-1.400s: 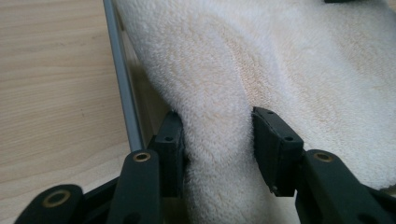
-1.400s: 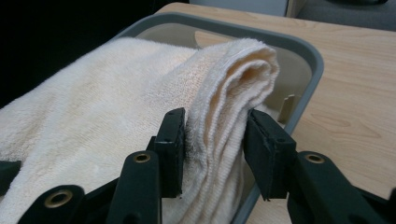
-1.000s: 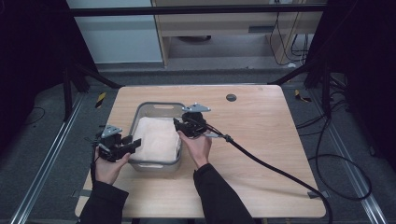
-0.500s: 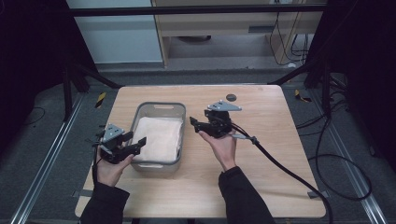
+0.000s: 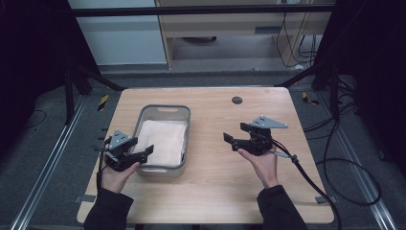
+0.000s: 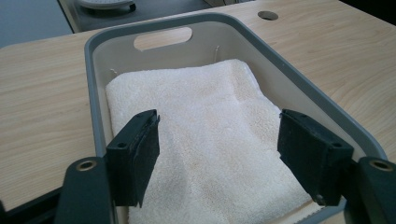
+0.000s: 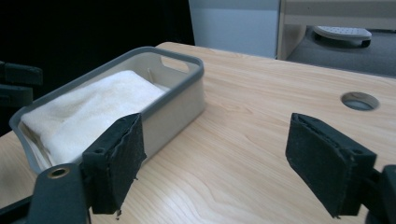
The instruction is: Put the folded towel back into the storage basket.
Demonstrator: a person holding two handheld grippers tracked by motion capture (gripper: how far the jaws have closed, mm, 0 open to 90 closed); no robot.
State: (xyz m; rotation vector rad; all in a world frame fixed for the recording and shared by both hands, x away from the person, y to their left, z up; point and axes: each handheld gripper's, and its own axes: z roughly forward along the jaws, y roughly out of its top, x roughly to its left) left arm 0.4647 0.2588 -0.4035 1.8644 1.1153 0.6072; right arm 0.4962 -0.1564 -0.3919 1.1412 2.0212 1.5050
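Both your tongs have just been opening and hold nothing. The folded white towel [image 5: 161,140] lies in the grey bin [image 5: 163,110]. Your right tongs [image 5: 238,134] have drawn away over the desk [image 5: 215,191]; your left tongs [image 5: 139,148] hover at its near rim. The placing looks done.

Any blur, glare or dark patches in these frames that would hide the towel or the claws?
High view: even light on the table, surroundings nearly black, slightly soft. Left gripper view: the towel and grey basket are sharp, the left claw a little soft up close, no glare. Right gripper view: the right claw is clear; the upper left corner is black.
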